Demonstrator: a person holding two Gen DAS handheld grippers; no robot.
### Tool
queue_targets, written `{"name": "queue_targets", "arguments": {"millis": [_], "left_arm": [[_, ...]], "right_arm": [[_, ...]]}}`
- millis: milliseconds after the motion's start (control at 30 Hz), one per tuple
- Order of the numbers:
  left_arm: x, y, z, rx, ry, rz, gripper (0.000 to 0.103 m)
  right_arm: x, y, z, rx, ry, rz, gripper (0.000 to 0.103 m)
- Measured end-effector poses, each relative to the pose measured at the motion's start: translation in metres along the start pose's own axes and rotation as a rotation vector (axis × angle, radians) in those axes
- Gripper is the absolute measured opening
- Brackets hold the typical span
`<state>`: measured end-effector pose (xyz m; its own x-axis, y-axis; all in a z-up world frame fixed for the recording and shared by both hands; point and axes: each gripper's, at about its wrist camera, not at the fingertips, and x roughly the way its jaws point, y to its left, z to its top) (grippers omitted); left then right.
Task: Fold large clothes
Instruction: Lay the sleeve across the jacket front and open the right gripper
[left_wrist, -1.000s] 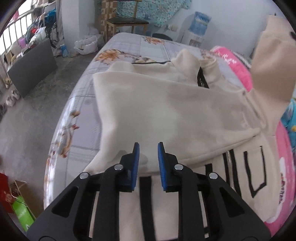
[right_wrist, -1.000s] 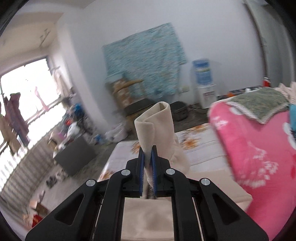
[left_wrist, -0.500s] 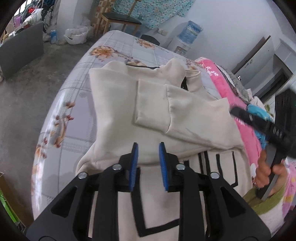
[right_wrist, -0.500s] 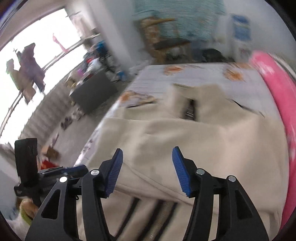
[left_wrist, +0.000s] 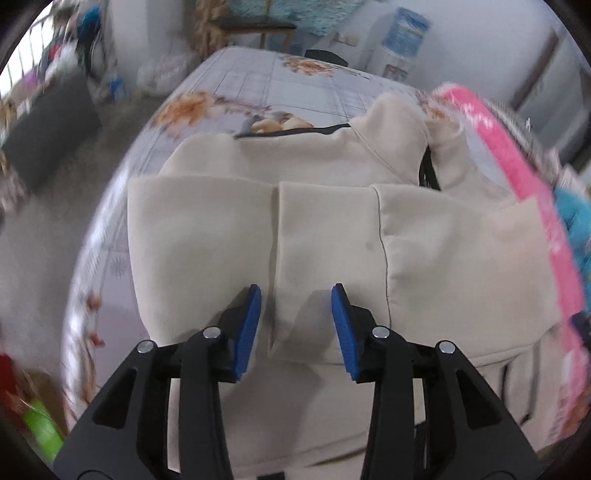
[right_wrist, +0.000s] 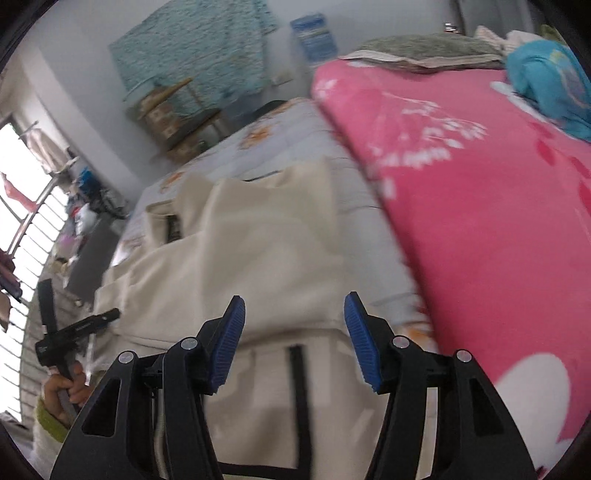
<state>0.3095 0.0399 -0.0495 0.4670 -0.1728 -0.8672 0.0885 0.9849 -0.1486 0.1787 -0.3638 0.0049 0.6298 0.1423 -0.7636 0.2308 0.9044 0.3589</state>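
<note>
A large cream sweatshirt (left_wrist: 332, 229) with black stripe marks lies flat on the bed, both sleeves folded across its chest. My left gripper (left_wrist: 295, 325) is open and empty, hovering just above the folded sleeves near the garment's middle. My right gripper (right_wrist: 293, 339) is open and empty above the sweatshirt (right_wrist: 258, 258), near its right side by a black stripe (right_wrist: 299, 387). The left gripper tool and the hand holding it (right_wrist: 70, 343) show at the left edge of the right wrist view.
The bed has a grey floral sheet (left_wrist: 280, 74). A pink blanket (right_wrist: 480, 184) lies along its right side with a blue cloth (right_wrist: 550, 77) on it. A chair (left_wrist: 251, 29) and a water dispenser (left_wrist: 402, 40) stand beyond the bed. Bare floor (left_wrist: 55, 206) lies to the left.
My right gripper let go of the sleeve it held up; the sleeve now lies folded across the chest. Both grippers have opened wider, and the left moved forward over the sleeves.
</note>
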Motion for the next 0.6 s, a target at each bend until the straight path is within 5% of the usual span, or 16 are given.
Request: {"name": "queue_targets", "arguments": {"millis": [100, 267, 333, 533, 600], "left_arm": [[-0.004, -0.010, -0.001, 0.060, -0.026, 0.026, 0.008], [-0.058, -0.006, -0.005, 0.054, -0.148, -0.061, 0.007], [-0.074, 0.001, -0.011, 0.039, -0.173, -0.041, 0.007], [-0.036, 0.030, -0.041, -0.045, -0.049, -0.004, 0.008], [-0.034, 0.031, -0.047, -0.043, -0.064, 0.007, 0.011]], "right_arm": [[0.004, -0.005, 0.000, 0.006, 0.002, -0.018, 0.055], [0.011, -0.007, 0.001, -0.013, -0.009, -0.052, 0.055], [0.011, -0.007, 0.001, -0.019, -0.016, -0.062, 0.055], [0.022, -0.017, -0.001, -0.001, 0.010, -0.095, 0.055], [0.017, -0.017, 0.000, -0.001, -0.003, -0.111, 0.055]]}}
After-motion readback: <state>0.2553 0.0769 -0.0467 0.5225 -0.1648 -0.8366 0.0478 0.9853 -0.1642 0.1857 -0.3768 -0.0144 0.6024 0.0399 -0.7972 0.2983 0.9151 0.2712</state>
